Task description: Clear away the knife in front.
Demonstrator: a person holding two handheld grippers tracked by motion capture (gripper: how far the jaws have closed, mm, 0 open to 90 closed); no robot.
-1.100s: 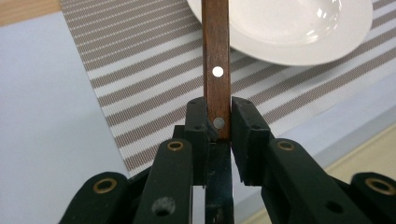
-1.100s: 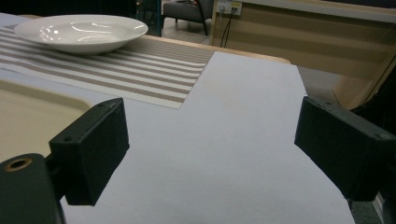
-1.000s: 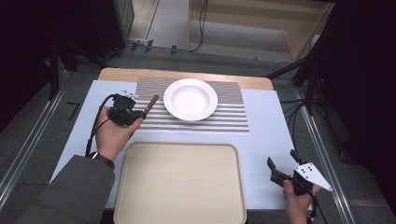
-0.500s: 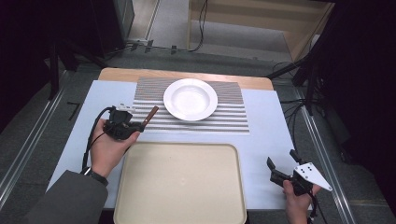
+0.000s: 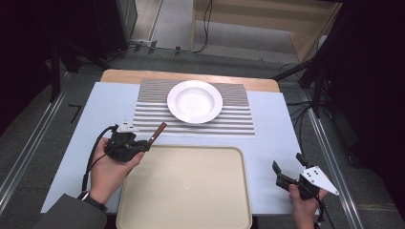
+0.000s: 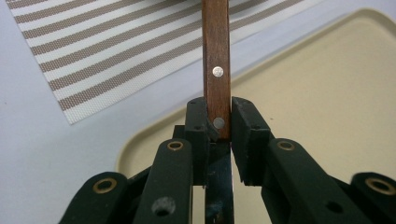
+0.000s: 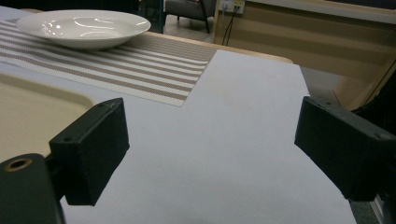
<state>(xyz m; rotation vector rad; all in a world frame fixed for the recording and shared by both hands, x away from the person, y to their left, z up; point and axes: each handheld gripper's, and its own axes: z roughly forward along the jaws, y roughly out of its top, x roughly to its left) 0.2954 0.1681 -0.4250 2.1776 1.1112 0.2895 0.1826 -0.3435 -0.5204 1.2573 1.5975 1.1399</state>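
My left gripper [image 5: 142, 143] is shut on a brown wooden utensil handle [image 5: 157, 131] with metal rivets, above the tray's far left corner. In the left gripper view the handle [image 6: 215, 56] stands straight out from between the pads [image 6: 197, 122], which clamp its lower end. The rest of the utensil is hidden inside the gripper. A white plate [image 5: 194, 101] sits on the striped placemat [image 5: 148, 114]. My right gripper [image 5: 287, 168] rests low at the near right of the table, jaws wide open with nothing between them [image 7: 210, 140].
A large beige tray [image 5: 186, 191] lies at the near middle of the pale blue table [image 5: 272, 138]; its rim [image 6: 154, 126] is just under the left gripper. The plate [image 7: 84, 28] and placemat [image 7: 154, 70] lie far left of the right gripper.
My left hand has carried the handle back toward the person, from beside the placemat's left edge to the tray's far left corner. The right gripper has stayed put.
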